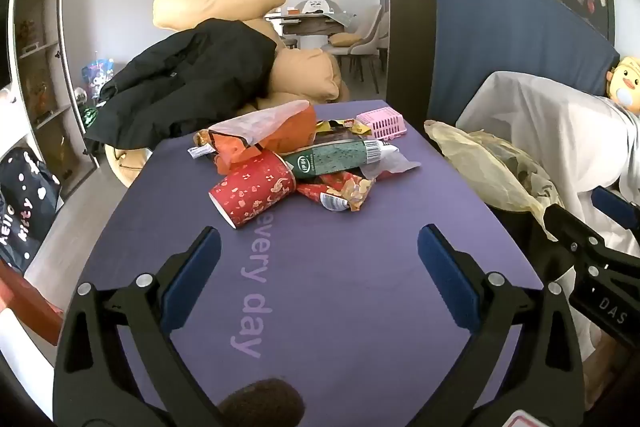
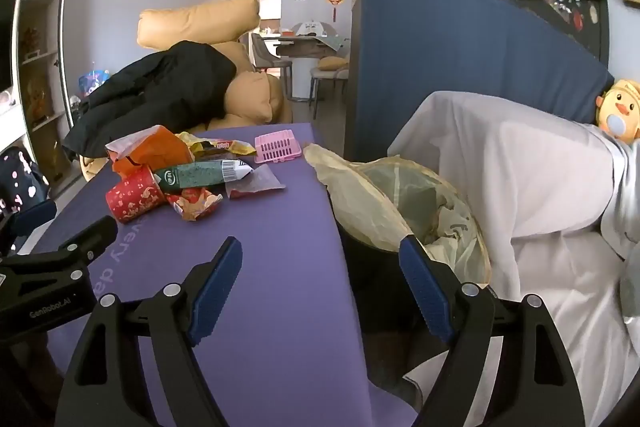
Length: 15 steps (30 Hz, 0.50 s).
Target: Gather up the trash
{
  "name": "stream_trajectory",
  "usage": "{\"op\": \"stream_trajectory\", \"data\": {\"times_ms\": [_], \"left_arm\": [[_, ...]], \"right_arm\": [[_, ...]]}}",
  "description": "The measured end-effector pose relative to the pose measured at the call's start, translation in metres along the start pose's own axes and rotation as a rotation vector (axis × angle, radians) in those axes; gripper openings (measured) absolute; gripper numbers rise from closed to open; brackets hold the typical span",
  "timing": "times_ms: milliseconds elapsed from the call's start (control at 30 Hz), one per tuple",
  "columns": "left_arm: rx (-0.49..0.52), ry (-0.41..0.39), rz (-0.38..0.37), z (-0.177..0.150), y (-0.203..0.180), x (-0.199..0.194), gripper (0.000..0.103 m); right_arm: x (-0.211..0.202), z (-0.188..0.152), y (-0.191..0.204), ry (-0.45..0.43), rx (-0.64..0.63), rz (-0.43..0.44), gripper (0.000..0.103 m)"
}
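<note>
Both sets of fingers spread wide and empty: left gripper point(image 1: 319, 255), right gripper point(image 2: 320, 267). Trash pile ahead of the left fingers, mid-bench point(image 1: 360, 287): red paper cup point(image 1: 252, 193) nearest, on its side, probably light and crushable, best pinched across the rim; crinkly wrappers point(image 1: 340, 193) beyond. Lined bin point(image 2: 420, 211) just past the right fingers, off the bench edge. Clear purple surface between.

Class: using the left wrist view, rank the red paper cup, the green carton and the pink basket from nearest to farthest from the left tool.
1. Red paper cup: lying on its side at the near edge of the pile, just ahead of the open left tool.
2. Green carton: mid-pile, behind the cup.
3. Pink basket: far right end of the purple mat.
</note>
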<state>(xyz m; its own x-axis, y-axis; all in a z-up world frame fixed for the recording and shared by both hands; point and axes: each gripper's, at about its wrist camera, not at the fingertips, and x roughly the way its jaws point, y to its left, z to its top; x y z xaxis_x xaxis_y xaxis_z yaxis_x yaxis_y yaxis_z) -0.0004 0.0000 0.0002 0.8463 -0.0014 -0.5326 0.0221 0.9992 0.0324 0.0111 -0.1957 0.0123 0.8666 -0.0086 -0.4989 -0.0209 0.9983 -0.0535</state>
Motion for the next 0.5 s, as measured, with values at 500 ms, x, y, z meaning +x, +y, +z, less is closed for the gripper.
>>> {"op": "stream_trajectory", "data": {"times_ms": [500], "left_arm": [[0.001,0.027,-0.008,-0.0016,0.0000,0.0047,0.095]], "right_arm": [[0.0014,0.0003,-0.0025,0.010,0.025,0.014,0.077]]}}
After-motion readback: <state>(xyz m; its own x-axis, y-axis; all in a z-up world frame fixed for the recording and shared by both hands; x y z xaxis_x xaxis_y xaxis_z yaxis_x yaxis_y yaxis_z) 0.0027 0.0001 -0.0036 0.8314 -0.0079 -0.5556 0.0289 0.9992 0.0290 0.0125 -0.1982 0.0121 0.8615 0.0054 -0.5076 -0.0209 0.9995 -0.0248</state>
